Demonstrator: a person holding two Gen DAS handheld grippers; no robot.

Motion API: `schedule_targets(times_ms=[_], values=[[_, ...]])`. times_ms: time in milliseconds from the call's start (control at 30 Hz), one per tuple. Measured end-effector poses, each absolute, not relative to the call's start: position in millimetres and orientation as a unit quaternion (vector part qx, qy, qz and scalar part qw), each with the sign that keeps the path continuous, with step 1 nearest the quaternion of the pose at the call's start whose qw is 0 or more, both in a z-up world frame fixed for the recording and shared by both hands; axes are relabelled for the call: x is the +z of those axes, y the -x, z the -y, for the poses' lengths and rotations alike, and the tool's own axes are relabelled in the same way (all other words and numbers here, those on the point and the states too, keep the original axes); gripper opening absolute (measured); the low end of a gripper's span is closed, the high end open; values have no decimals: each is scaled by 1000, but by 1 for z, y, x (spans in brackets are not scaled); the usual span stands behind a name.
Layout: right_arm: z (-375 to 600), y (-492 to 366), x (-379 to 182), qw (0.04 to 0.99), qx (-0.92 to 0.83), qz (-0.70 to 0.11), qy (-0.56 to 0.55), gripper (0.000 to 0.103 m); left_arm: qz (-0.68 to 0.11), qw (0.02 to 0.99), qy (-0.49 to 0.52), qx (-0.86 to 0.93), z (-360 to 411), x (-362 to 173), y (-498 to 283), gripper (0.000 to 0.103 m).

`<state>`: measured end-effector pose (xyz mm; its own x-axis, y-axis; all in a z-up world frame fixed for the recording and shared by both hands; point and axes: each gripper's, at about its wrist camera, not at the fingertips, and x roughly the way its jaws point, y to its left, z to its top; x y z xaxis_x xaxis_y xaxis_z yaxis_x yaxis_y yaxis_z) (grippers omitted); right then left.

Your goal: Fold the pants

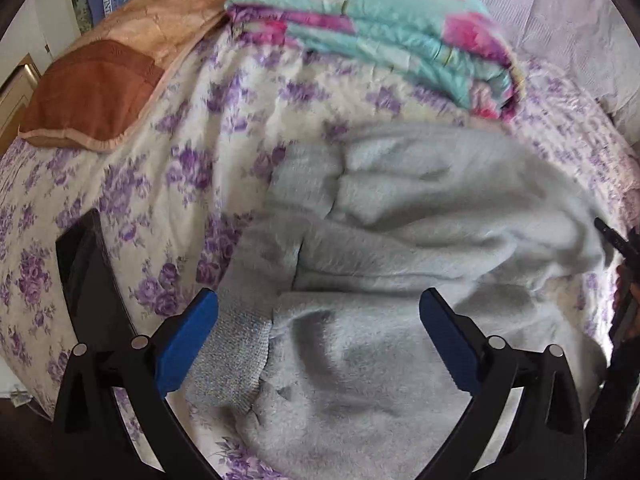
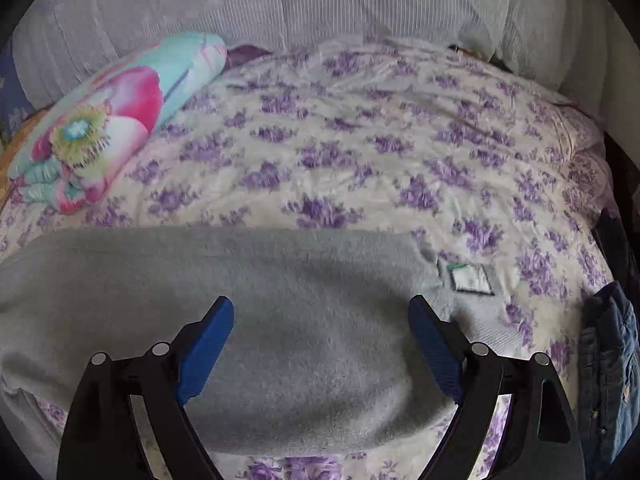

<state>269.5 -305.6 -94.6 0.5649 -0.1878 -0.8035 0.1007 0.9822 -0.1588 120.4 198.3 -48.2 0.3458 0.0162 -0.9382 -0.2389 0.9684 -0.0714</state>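
Note:
Grey fleece pants [image 1: 400, 240] lie bunched in thick folds on the flowered bed cover [image 1: 160, 140]. My left gripper [image 1: 318, 308] is open and empty, its blue pads on either side of a ribbed cuff [image 1: 236, 344]. In the right wrist view the pants [image 2: 240, 280] lie flat and smooth, with a white label [image 2: 472, 278] at their right edge. My right gripper [image 2: 322, 316] is open and empty just above the grey cloth. The tip of the right gripper shows at the right edge of the left wrist view [image 1: 616, 240].
A folded turquoise and pink quilt [image 1: 380, 28] lies behind the pants; it also shows in the right wrist view [image 2: 104, 120]. A brown and tan blanket [image 1: 100, 80] lies at the far left. Blue jeans [image 2: 608, 360] hang at the bed's right edge. Pale pillows [image 2: 320, 0] line the back.

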Motion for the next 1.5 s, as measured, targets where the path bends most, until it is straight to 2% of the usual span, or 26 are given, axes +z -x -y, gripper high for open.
schedule_targets(times_ms=[67,133,233,400,467,667,867,900,967,1000,1100,1167,1233,1433,1467,1500], values=[[311,-269,-109,871,-88,-479,67,89,-583,806,45,94,-190,-78,-120,99],[315,-265,-102,873,-85,-478,53,90,-576,812,16,97,-183,-86,-118,99],[311,-259,-72,891,-70,-446,55,90,-572,815,6,93,-183,-62,-120,99],[292,-263,-35,915,-57,-391,84,94,-480,873,-37,82,-178,11,-135,99],[287,-272,-34,914,-55,-393,85,94,-479,873,-48,81,-182,17,-157,99],[265,-282,-49,909,-33,-402,101,94,-537,840,-59,55,-205,-30,-227,99],[254,-297,-61,902,-32,-414,118,94,-549,830,-94,-24,-194,-63,-244,98],[253,-299,-61,902,-31,-415,115,94,-555,824,-105,-42,-188,-66,-244,95],[250,-303,-63,903,-26,-415,111,94,-560,816,-118,-81,-174,-68,-240,60],[247,-305,-63,903,-23,-415,114,94,-559,814,-125,-97,-167,-68,-237,52],[234,-310,-65,902,-4,-410,133,94,-547,814,-167,-102,-152,-68,-229,38],[221,-314,-68,901,21,-403,158,94,-538,816,-188,-98,-147,-69,-224,25],[204,-320,-73,894,49,-399,195,94,-531,820,-197,-89,-144,-66,-222,19],[155,-337,-96,867,124,-383,293,94,-519,837,-157,-70,-156,-49,-223,16],[149,-340,-99,862,141,-389,294,92,-517,839,-155,-71,-156,-48,-223,16],[145,-342,-102,853,165,-402,288,86,-517,839,-152,-72,-158,-48,-223,16]])
